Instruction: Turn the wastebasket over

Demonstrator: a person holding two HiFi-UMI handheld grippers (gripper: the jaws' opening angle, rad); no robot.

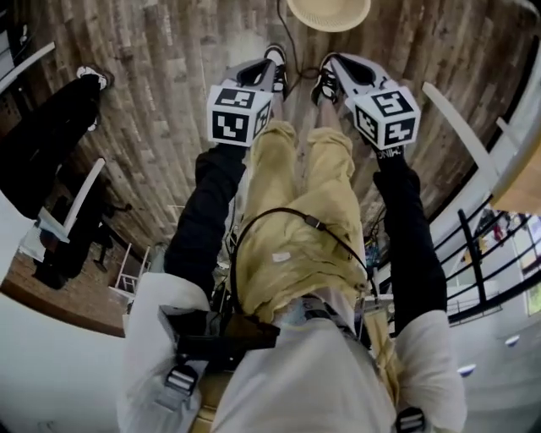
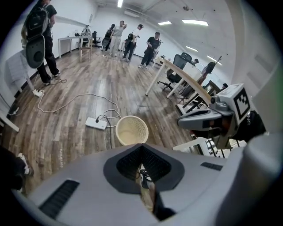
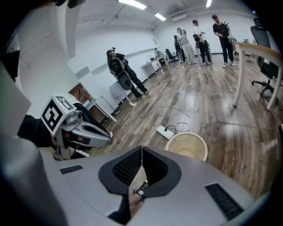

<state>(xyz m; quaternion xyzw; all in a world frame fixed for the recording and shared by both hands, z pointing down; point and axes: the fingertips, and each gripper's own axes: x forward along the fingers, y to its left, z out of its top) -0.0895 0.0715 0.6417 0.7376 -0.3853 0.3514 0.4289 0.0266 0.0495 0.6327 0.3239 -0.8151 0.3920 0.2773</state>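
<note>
The wastebasket (image 1: 328, 12) is a cream mesh bin standing upright on the wood floor, mouth up, just beyond my feet. It also shows in the left gripper view as the wastebasket (image 2: 131, 130) and in the right gripper view as the wastebasket (image 3: 188, 145), ahead of each pair of jaws and clear of them. My left gripper (image 1: 275, 69) and right gripper (image 1: 326, 74) hang side by side above my knees, pointing down toward the floor. The left gripper (image 2: 141, 148) has its pads together with nothing between them. The right gripper (image 3: 142, 150) is likewise shut and empty.
A white power strip (image 2: 96, 123) with looped cables lies on the floor just left of the bin. A long desk (image 2: 181, 75) and office chairs stand to the right. A person in black (image 1: 51, 127) stands at my left, and several people stand at the far end of the room.
</note>
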